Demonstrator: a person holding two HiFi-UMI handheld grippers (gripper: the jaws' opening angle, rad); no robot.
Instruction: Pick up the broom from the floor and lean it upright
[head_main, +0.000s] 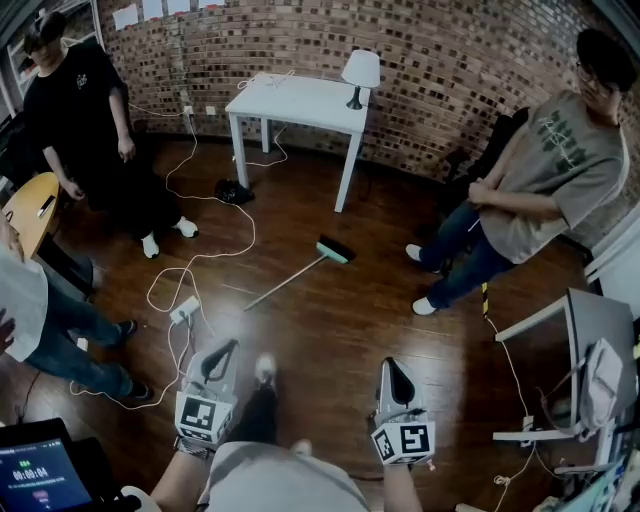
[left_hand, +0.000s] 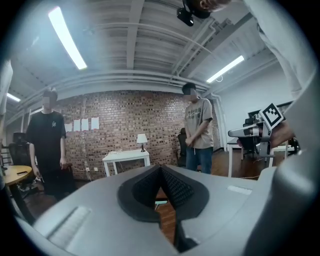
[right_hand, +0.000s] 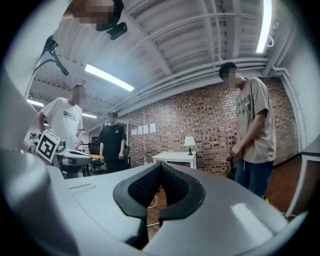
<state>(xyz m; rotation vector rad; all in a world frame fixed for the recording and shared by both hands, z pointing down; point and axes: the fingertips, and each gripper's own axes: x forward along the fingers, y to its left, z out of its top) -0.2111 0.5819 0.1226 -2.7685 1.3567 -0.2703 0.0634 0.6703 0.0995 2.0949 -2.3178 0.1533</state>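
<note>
A broom (head_main: 295, 277) lies flat on the dark wooden floor (head_main: 350, 330), well ahead of both grippers and just in front of a white table (head_main: 300, 100). In the head view its long axis runs diagonally, with the teal brush head (head_main: 335, 249) at the upper right, toward the table, and the thin handle tip at the lower left. The left gripper (head_main: 226, 348) and right gripper (head_main: 392, 366) are held low and side by side, each with its jaws pressed together on nothing.
</note>
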